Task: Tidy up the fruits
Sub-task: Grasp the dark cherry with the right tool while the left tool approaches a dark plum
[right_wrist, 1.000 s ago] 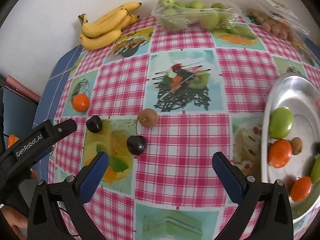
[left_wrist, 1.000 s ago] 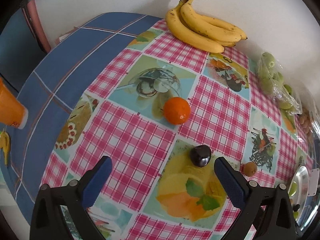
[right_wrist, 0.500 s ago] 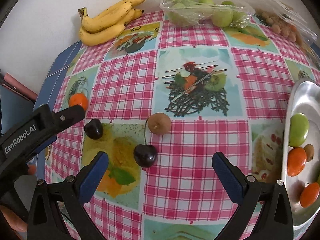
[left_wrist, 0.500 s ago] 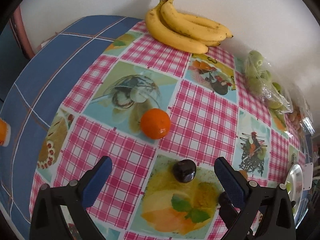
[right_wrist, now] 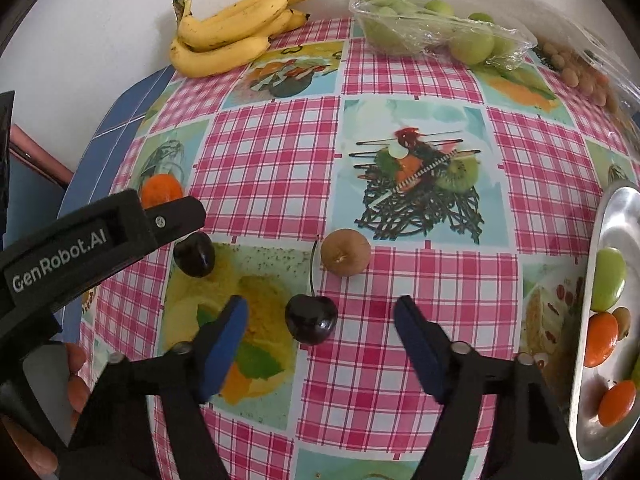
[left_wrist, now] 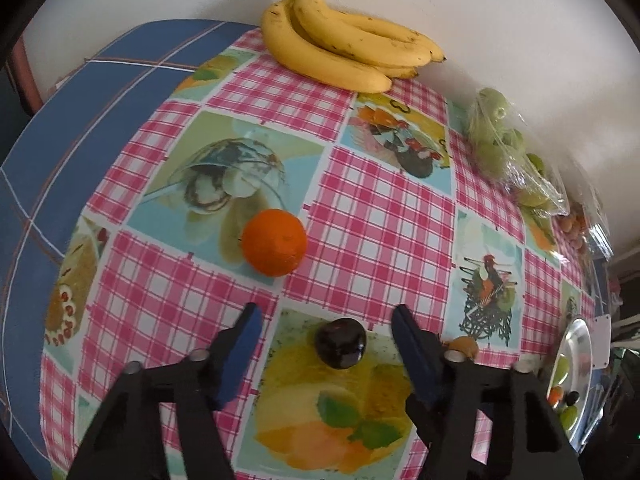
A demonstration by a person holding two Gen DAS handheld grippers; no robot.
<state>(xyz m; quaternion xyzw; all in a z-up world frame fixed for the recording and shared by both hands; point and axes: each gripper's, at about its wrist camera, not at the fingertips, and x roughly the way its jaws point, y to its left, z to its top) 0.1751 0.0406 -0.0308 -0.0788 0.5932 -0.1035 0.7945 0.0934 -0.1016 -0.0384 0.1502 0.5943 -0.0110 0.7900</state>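
Checked cloth: pink-and-white plaid tablecloth (left_wrist: 372, 216) with printed food panels lay under both of my tools.
Left gripper (left_wrist: 326, 326): I saw its jaws part-way apart, having just been closing; the blue pads stood clear of the fruit.
Left cherry (left_wrist: 340, 343): dark, stemless, it sat between the left jaws, nearer the right pad, touching neither.
Orange (left_wrist: 274, 241): ahead of the left gripper, slightly to the left of its fingers.
Right gripper (right_wrist: 322, 316): jaws likewise part-way apart and just closing, nothing pressed.
Right cherry (right_wrist: 311, 319): stemmed, it lay between my right jaws, nearer the left pad.
Brown fruit (right_wrist: 345, 252): just ahead of the right gripper.
Metal tray (right_wrist: 608, 216): far right of that tool, holding green and orange fruit.
Bananas (right_wrist: 232, 32): well ahead, against the wall.
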